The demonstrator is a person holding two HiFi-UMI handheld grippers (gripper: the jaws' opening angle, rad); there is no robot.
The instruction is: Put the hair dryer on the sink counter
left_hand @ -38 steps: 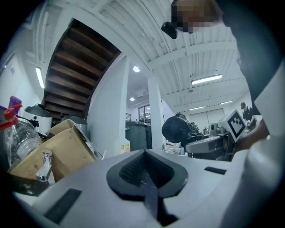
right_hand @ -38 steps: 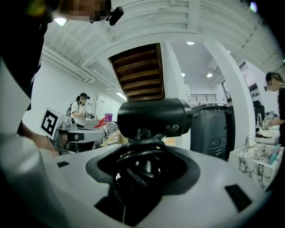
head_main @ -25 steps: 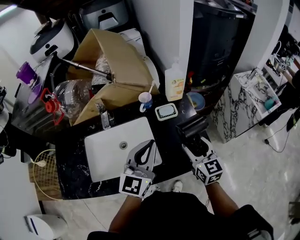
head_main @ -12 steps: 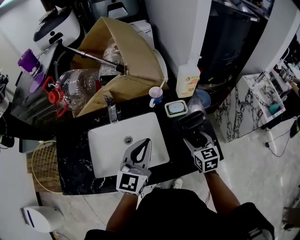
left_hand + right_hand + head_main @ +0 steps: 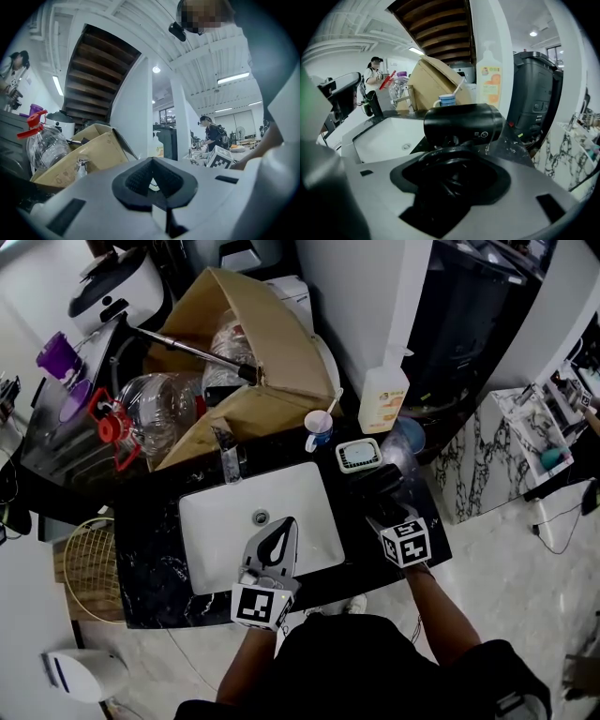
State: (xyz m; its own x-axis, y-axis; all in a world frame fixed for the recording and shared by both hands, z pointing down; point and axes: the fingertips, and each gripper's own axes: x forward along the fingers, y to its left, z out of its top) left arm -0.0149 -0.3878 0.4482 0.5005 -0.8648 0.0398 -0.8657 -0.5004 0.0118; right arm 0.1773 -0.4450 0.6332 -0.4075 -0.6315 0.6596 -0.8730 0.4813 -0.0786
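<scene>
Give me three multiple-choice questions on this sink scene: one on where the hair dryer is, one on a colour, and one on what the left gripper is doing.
1. Where is the hair dryer?
A. Left of the basin.
B. Right of the basin, at the black counter.
C. Down inside the basin.

2. What colour is the cap of the clear jug?
A. Green.
B. Red.
C. Yellow.

3. How do the jaws of the left gripper stand?
A. Wide apart.
B. Closed on the hair dryer.
C. Together, with nothing between them.

Answers:
1 B: the head view shows the right gripper holding it at that side of the basin.
2 B: the cap shows red against the clear plastic.
3 C: the left gripper view shows the tips meeting on nothing.
</scene>
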